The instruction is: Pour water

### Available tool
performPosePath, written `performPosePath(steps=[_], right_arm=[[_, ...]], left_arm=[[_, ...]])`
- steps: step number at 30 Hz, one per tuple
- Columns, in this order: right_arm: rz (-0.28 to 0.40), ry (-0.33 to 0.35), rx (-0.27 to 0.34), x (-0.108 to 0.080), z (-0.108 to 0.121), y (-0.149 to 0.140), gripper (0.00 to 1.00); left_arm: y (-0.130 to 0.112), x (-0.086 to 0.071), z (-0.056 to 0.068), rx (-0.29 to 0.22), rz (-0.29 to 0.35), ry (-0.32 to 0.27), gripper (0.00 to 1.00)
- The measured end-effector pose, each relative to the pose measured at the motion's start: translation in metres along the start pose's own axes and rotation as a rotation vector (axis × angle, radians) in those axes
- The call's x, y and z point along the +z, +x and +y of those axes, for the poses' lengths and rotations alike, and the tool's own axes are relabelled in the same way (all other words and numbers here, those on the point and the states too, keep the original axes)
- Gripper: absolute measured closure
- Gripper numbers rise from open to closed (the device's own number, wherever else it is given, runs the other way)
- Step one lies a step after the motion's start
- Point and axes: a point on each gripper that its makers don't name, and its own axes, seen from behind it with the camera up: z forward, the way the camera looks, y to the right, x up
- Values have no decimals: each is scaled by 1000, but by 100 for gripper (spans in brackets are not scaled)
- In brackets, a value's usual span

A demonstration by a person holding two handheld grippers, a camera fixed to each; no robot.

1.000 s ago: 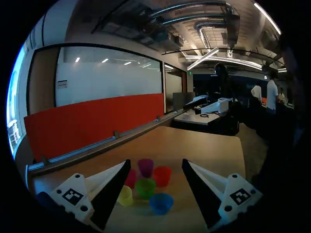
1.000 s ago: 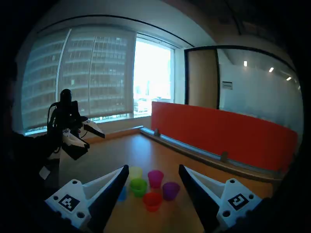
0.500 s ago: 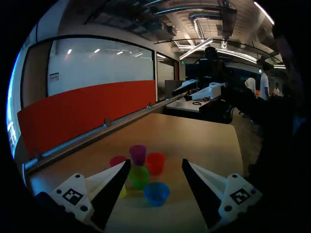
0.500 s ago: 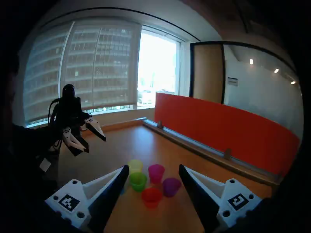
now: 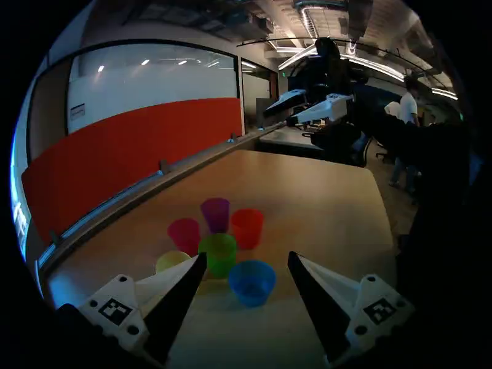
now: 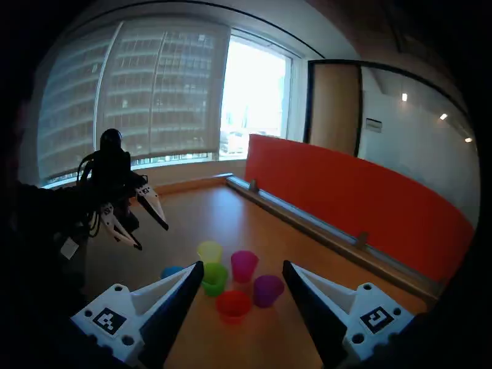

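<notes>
Five cups (image 5: 252,281) ring a green cup (image 5: 217,252) on the table (image 5: 320,203). Left gripper (image 5: 246,254) and right gripper (image 6: 243,263), jaws spread and empty, have dipped closer to it. Nothing is grasped, so pouring has yet to start.

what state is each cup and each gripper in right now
left gripper, open, holding nothing
right gripper, open, holding nothing
blue cup, upright on the table
green cup, upright
yellow cup, upright, partly behind the left finger
pink cup, upright
purple cup, upright
red cup, upright
</notes>
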Motion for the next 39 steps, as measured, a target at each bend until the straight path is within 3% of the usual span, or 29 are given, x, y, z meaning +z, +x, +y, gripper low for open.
performPosePath(steps=[17, 39], right_arm=[[-13, 10, 10, 13, 7, -12, 1], [-30, 10, -1, 21, 9, -21, 1]], left_arm=[[-55, 32, 10, 11, -125, -41, 2], [-88, 62, 8, 17, -194, -51, 2]])
